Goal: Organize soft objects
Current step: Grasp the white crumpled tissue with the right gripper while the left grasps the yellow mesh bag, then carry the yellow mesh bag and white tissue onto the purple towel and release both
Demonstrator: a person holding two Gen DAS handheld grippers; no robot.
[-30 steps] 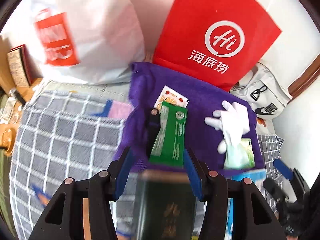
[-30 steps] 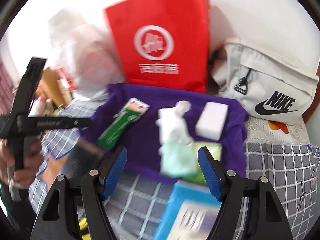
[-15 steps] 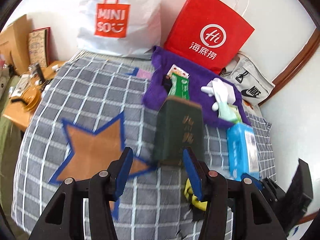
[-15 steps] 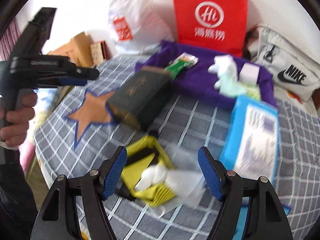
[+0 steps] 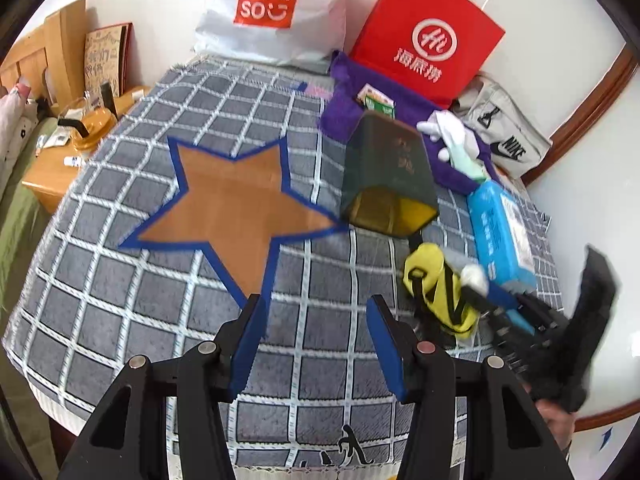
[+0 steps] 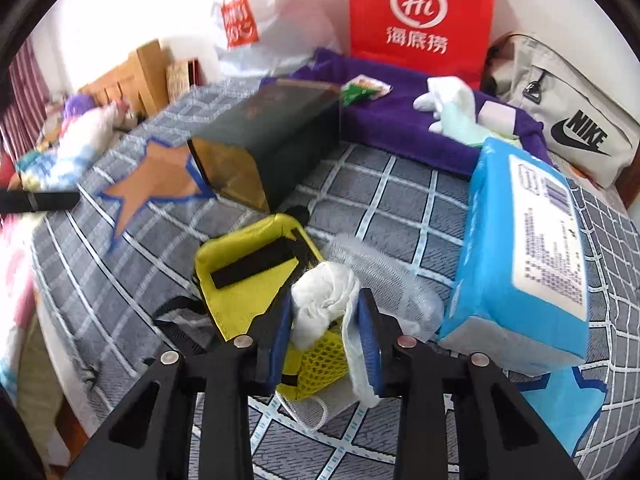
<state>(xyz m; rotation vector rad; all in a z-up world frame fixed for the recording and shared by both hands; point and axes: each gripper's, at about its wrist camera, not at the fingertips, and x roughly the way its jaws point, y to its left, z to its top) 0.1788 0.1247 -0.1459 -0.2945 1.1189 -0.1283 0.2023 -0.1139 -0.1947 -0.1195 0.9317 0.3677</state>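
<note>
Right wrist view: right gripper (image 6: 326,326) closed narrow on a white crumpled cloth wad (image 6: 322,304), w/ a face mask (image 6: 354,354) caught at its right pad.

Wad sits on the yellow mesh pouch (image 6: 256,276), just left of the blue tissue pack (image 6: 520,256). Purple towel (image 6: 404,128) lies ahead of the grip, beyond the dark green box (image 6: 272,136), so I judge the carry goes fwd; right hand is the nearer one. Left wrist view adds: left gripper (image 5: 316,328) wide, holding nothing, over the grid blanket (image 5: 120,288), well left of the pouch. Grip contact shows only in right view.
</note>
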